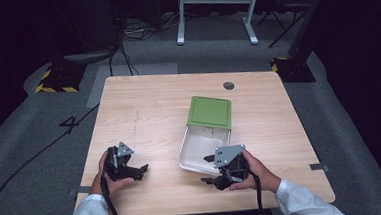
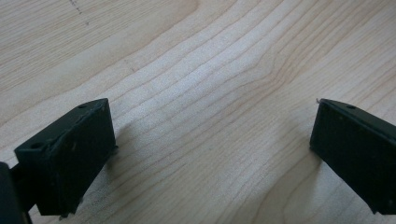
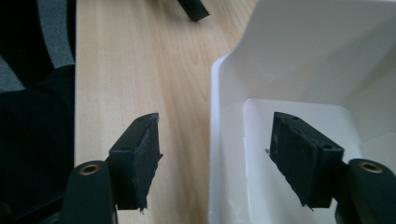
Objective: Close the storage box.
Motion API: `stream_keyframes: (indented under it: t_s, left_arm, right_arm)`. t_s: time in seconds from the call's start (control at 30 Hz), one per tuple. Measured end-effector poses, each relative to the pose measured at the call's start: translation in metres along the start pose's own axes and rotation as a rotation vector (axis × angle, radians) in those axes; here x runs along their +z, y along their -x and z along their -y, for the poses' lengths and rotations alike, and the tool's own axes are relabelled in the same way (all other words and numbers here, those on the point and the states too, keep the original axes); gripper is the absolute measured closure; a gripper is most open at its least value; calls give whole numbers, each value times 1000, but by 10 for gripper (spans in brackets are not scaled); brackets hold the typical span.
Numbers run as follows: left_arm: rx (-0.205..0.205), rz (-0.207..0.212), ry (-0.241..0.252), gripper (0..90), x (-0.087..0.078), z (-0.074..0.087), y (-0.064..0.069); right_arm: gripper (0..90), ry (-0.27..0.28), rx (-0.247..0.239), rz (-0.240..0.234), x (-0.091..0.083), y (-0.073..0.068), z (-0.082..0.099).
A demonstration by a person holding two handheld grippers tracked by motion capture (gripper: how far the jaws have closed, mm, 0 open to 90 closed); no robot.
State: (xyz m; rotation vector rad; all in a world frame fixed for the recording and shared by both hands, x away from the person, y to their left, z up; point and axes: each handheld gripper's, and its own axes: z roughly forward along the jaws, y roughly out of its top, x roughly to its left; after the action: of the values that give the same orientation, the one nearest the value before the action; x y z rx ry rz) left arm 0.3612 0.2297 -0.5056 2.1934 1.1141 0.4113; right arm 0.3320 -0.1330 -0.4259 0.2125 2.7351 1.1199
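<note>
Both tongs stand open and empty: left gripper (image 1: pixel 141 168) low over bare table (image 1: pixel 144 115), right gripper (image 3: pixel 212 156) straddling the near-left wall of the white box (image 1: pixel 195 150), its green lid (image 1: pixel 209 112) hinged back on the far side. Judged an approach to gripping; closing on that wall comes next.

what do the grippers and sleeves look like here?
Both are black handheld units. The left gripper and right gripper each carry a grey three-cornered plate on top with dark dots, and a black cable trails back from each. Jaws are flat black blocks. Sleeves are white.
</note>
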Motion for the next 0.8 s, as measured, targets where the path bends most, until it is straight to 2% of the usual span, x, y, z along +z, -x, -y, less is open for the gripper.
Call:
stream_keyframes:
  t_s: [0.07, 0.17, 0.2, 0.33, 0.37, 0.47, 0.6, 0.67, 0.8]
  left_arm:
    - [-1, 3, 3, 3, 0, 0, 0]
    - [0, 1, 1, 3, 0, 0, 0]
    - [0, 1, 1, 3, 0, 0, 0]
    - [0, 2, 2, 3, 0, 0, 0]
    - [0, 1, 1, 3, 0, 0, 0]
    - [3, 4, 2, 3, 0, 1, 0]
    - [5, 4, 3, 3, 0, 1, 0]
    - [4, 4, 5, 3, 0, 1, 0]
    - [4, 4, 3, 3, 0, 1, 0]
  right_arm:
    - [340, -10, -7, -3, 2, -2, 1]
    - [341, -55, -19, 5, 14, -9, 4]
    - [342, -54, -29, 24, 15, -10, 4]
    - [344, -50, -25, 45, 16, -10, 4]
    - [336, -65, -36, 63, 17, -11, 5]
    - [350, -57, -31, 49, 14, -11, 7]
    - [371, -45, -14, 57, 9, -5, 12]
    - [415, -40, -17, 65, 6, 3, 17]
    - [452, -23, -5, 58, 3, 11, 20]
